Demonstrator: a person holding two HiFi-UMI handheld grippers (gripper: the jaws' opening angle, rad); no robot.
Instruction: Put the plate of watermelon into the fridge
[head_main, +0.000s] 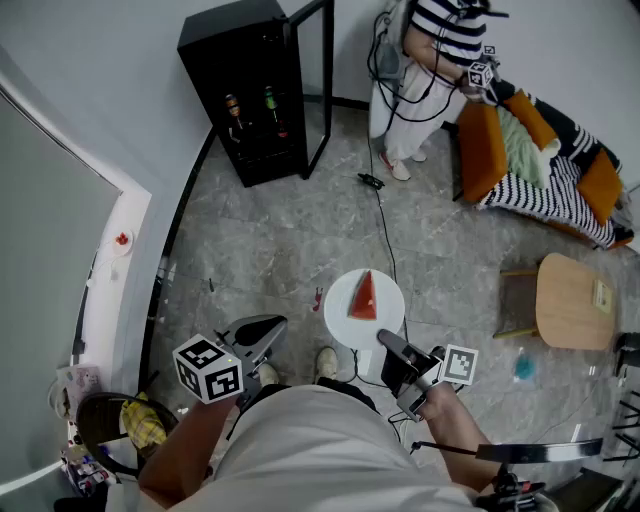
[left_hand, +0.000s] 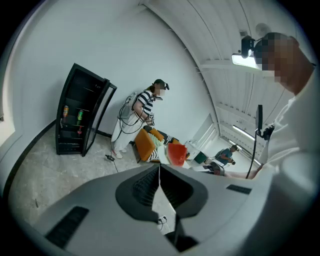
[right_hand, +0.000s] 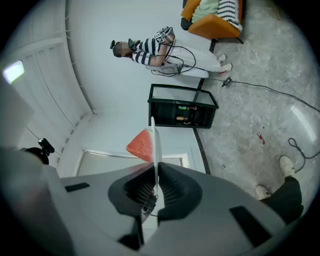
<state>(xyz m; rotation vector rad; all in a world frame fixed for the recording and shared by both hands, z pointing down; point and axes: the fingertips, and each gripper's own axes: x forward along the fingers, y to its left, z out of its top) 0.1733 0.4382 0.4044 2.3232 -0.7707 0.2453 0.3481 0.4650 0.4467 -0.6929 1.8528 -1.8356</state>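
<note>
A white plate (head_main: 345, 300) with a red watermelon wedge (head_main: 364, 297) hangs above the floor in front of me. My right gripper (head_main: 385, 341) is shut on its near rim. In the right gripper view the plate (right_hand: 154, 142) shows edge-on between the jaws of the gripper (right_hand: 156, 170), with the wedge (right_hand: 141, 145) on its left side. My left gripper (head_main: 270, 326) is left of the plate and apart from it, shut on nothing; its own view has the jaw tips (left_hand: 160, 170) meeting and the wedge (left_hand: 176, 153) beyond. The black fridge (head_main: 245, 90) stands ahead by the wall, its glass door (head_main: 322, 80) swung open, bottles on a shelf.
A person in a striped top (head_main: 440, 50) stands by an orange sofa (head_main: 530, 150) at the far right. A black cable (head_main: 382, 220) runs across the stone floor. A round wooden table (head_main: 572, 300) is at right. A white sill (head_main: 115, 270) lines the left wall.
</note>
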